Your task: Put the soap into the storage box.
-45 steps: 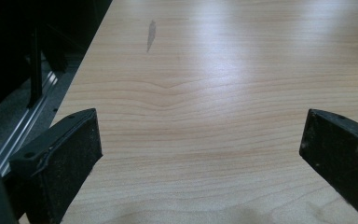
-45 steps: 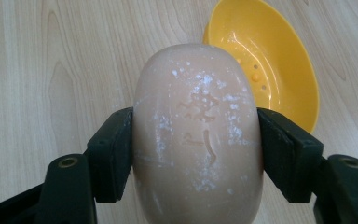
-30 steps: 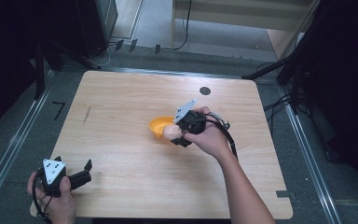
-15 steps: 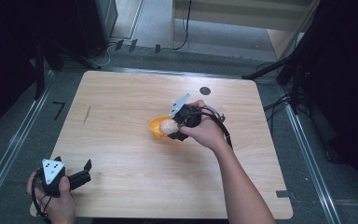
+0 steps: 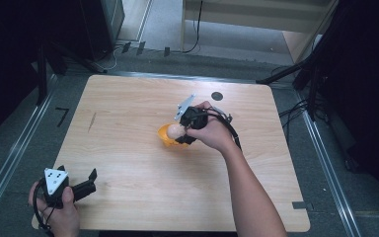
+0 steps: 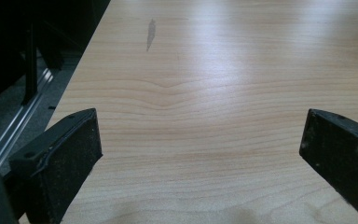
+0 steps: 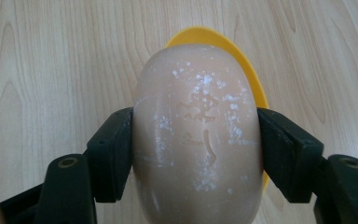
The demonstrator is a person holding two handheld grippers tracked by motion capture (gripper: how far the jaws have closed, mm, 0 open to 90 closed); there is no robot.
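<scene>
We have the pale oval soap bar (image 7: 198, 140) clamped in our right gripper (image 5: 181, 129) just above the yellow dish (image 5: 164, 136) mid-desk (image 5: 128, 108), so setting it down looks left, while our left gripper (image 5: 86, 180) idles wide open at the near left corner.

Wood table (image 5: 128, 163), grey floor (image 5: 10, 143), metal rails, dark surrounds

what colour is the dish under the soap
Yellow-orange dish; clearest in the right gripper view, behind the soap.
</scene>
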